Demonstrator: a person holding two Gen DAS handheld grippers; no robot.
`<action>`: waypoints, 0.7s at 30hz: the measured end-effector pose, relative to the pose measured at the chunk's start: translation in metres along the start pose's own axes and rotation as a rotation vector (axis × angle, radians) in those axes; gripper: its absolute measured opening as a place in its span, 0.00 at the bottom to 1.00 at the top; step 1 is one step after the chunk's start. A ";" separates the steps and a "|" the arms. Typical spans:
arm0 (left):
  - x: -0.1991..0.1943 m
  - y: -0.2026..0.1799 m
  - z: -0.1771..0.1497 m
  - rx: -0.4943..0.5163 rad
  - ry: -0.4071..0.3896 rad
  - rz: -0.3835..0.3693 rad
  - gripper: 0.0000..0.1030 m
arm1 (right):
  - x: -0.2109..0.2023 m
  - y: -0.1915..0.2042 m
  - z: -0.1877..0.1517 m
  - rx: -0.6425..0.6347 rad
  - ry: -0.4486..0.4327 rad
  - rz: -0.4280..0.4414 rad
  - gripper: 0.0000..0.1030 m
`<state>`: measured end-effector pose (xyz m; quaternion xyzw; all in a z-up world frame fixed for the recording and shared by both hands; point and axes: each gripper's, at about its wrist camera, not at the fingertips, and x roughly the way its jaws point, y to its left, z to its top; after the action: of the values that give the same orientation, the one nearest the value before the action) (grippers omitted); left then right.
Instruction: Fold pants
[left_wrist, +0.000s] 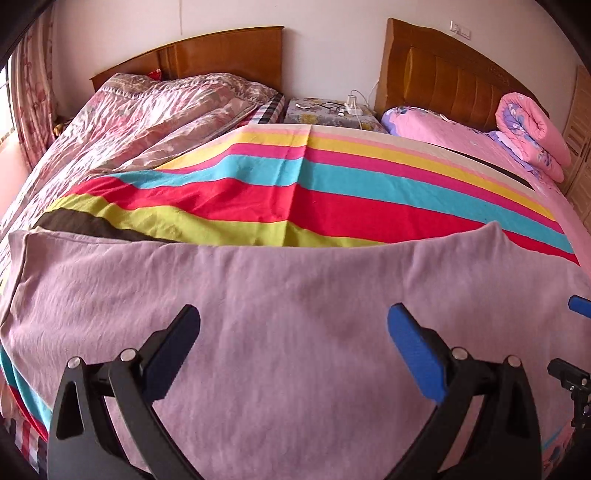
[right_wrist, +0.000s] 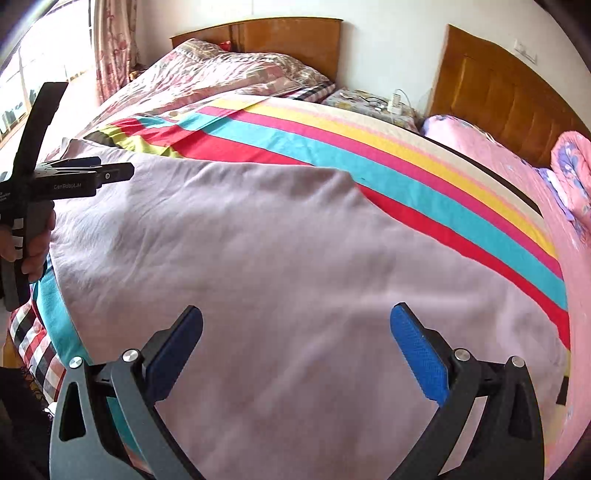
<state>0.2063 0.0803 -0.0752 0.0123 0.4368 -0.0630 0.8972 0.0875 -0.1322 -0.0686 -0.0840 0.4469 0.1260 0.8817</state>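
Left wrist view shows mauve pants (left_wrist: 295, 332) spread flat, faintly creased, over a striped sheet (left_wrist: 295, 192); left hand-held gripper (left_wrist: 293, 328) and right hand-held gripper (right_wrist: 295, 328) both gape wide, holding nothing

a bed (left_wrist: 546, 206) in a pink sheet carries the things. a striped cloth (left_wrist: 332, 184) lies spread across it, in bands of yellow, pink, blue, red and green. the mauve pants (left_wrist: 295, 332) lie flat on the near part of that cloth. a rolled pink quilt (left_wrist: 532, 133) sits by the headboard (left_wrist: 443, 77).
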 end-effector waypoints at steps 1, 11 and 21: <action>0.005 0.014 -0.003 -0.026 0.031 0.026 0.99 | 0.014 0.012 0.014 -0.021 0.009 0.028 0.95; 0.018 0.045 -0.033 -0.049 0.031 0.089 0.99 | 0.092 0.029 0.072 -0.015 0.090 0.052 0.96; 0.018 0.045 -0.033 -0.057 0.023 0.079 0.99 | 0.113 0.064 0.094 -0.041 0.057 0.062 0.96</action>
<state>0.1969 0.1252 -0.1114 0.0049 0.4477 -0.0148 0.8940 0.2051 -0.0303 -0.1068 -0.0917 0.4713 0.1601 0.8624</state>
